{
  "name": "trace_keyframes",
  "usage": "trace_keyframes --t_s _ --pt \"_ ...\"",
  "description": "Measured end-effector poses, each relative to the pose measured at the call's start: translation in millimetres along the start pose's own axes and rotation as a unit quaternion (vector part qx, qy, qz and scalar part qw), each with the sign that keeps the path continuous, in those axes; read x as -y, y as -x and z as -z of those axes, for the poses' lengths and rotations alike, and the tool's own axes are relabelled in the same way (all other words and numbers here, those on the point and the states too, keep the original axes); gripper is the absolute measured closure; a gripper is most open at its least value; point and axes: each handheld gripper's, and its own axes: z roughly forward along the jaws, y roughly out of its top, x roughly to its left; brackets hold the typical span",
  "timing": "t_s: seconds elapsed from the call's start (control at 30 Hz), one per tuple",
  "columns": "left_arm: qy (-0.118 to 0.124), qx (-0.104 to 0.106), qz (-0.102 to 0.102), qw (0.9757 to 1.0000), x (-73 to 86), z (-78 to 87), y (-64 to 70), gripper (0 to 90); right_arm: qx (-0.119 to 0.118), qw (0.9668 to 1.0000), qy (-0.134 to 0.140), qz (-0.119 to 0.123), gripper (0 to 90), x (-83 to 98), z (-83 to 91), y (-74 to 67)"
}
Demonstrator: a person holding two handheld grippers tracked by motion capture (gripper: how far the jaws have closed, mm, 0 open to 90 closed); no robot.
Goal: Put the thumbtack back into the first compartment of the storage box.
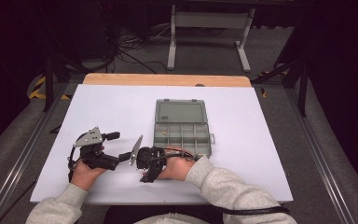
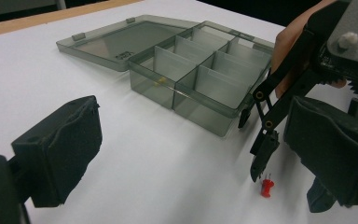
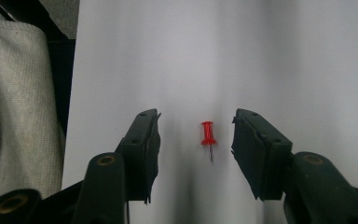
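Between the pads of our right tool (image 3: 196, 140) lies a red pushpin (image 3: 208, 134) on the white worktop (image 3: 284, 56), untouched, the jaws standing apart on either side. Our left tool (image 2: 186, 149) rests beside it, jaws wide apart and empty. Beyond both sits an open grey compartment box (image 1: 182, 135).

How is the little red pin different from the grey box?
The red pushpin is tiny and bright; the grey box is far bigger and see-through. The pushpin lies on its side between the right claw's pads, untouched; the box sits flat, lid open. Both rest on the white table.
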Motion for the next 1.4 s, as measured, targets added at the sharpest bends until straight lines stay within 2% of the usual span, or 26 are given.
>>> trace_keyframes --t_s 0.17,0.63,0.9,1.13,1.17,1.23,1.4 --pt "-0.004 0.005 0.006 1.0000 0.4 0.1 0.7 5.0 -0.001 1.0000 -0.004 0.007 57.7 -1.1 -2.8 -1.9" --pt "-0.006 0.004 0.004 1.0000 0.5 -0.4 0.0 4.9 0.005 0.9997 -0.016 0.020 70.8 -1.1 -8.0 -1.8" --pt "-0.006 0.004 0.006 1.0000 0.6 -0.4 0.2 4.9 0.010 0.9996 -0.023 0.016 81.7 -0.3 -7.1 -1.9" --pt "-0.006 0.005 0.005 1.0000 0.5 -0.3 0.1 4.9 0.011 0.9995 -0.024 0.016 82.3 -0.8 -6.5 -1.8" --pt "-0.006 0.005 0.004 1.0000 0.5 -0.3 0.1 4.9 0.011 0.9994 -0.019 0.025 82.3 -1.0 -6.4 -0.5" --pt "-0.005 0.005 0.005 1.0000 0.5 -0.3 0.1 4.9 0.009 0.9996 -0.019 0.017 82.4 -1.2 -3.8 -1.6" --pt "-0.005 0.004 0.006 1.0000 0.6 -0.4 0.2 4.9 0.011 0.9998 -0.010 0.017 82.3 -2.0 5.2 -0.1"
